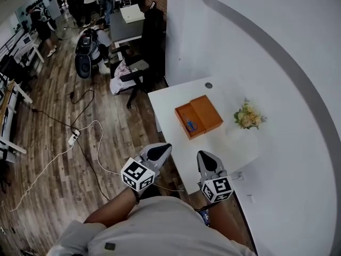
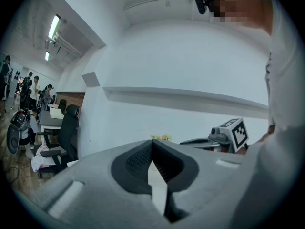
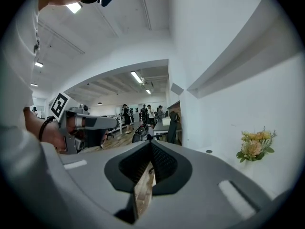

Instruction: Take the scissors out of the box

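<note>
Scissors (image 1: pixel 190 125) with blue handles lie inside the flat, square orange box (image 1: pixel 208 111) on the smooth white table (image 1: pixel 165 103), well ahead of me. My left gripper (image 1: pixel 161 150) and right gripper (image 1: pixel 206 159) are both closed, their ribbed dark pads meeting tip to tip. Both are empty and touch nothing.

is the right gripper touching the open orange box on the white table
Apart. The head view shows bare white table between the right gripper and the open orange box holding blue-handled scissors.
</note>
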A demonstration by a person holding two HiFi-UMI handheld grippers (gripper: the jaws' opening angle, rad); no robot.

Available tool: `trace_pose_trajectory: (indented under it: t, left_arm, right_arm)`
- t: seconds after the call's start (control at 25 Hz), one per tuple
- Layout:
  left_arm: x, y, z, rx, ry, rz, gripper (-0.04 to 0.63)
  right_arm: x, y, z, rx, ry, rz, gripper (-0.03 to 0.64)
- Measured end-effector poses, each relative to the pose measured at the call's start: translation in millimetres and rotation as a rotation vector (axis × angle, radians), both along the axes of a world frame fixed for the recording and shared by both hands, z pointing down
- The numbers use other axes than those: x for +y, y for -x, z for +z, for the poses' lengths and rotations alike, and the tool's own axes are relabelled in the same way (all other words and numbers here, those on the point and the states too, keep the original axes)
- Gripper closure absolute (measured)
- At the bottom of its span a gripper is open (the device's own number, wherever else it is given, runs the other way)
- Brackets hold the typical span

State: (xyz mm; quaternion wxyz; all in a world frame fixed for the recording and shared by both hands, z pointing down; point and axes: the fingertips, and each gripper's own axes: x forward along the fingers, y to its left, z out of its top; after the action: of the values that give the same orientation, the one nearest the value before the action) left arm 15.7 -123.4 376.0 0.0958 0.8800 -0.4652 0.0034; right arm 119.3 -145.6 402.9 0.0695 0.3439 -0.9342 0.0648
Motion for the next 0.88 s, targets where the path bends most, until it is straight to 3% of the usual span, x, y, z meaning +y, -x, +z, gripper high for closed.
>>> trace_pose_trajectory:
  t: [0.6,0.88]
  left_arm:
    - [-84,14,23,0.002,0.051,0.113,0.592]
    - [-132,35,49,-0.006,0.113,0.162,0.592]
  right_arm:
    - [-81,19,27,0.063,0.062,0.081,0.606]
    - [-129,34,50,0.104,0.117,0.127,0.603]
